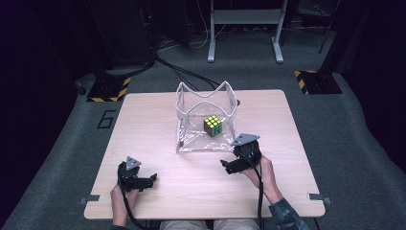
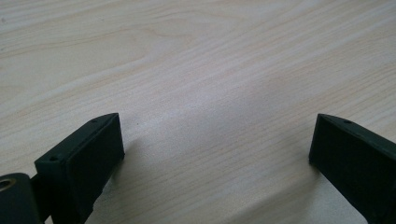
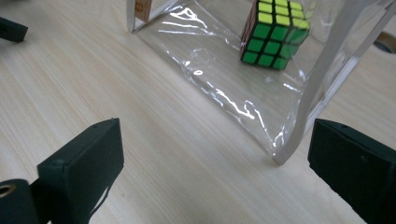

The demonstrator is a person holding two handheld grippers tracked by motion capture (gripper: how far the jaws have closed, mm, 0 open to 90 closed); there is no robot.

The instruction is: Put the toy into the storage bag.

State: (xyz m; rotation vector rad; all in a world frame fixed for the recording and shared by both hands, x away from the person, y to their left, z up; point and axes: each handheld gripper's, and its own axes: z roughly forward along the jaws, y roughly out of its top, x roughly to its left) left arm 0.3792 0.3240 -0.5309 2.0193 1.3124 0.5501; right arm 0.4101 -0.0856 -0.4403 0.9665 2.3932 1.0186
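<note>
Near the surface's (image 1: 158, 115) middle, our puzzle cube (image 1: 213, 125) sits inside the clear pouch (image 1: 191, 139), so our right gripper (image 1: 229, 165) waits beside it, fingers released, while our left gripper (image 1: 148, 181) rests apart, fingers released too.

A black outlined numeral "6" (image 1: 106, 119) on the grey carpet left of the table (image 1: 143, 143).

Wooden table (image 1: 158, 115) — grey carpet (image 1: 364, 143), white metal stand (image 1: 244, 19) behind.
</note>
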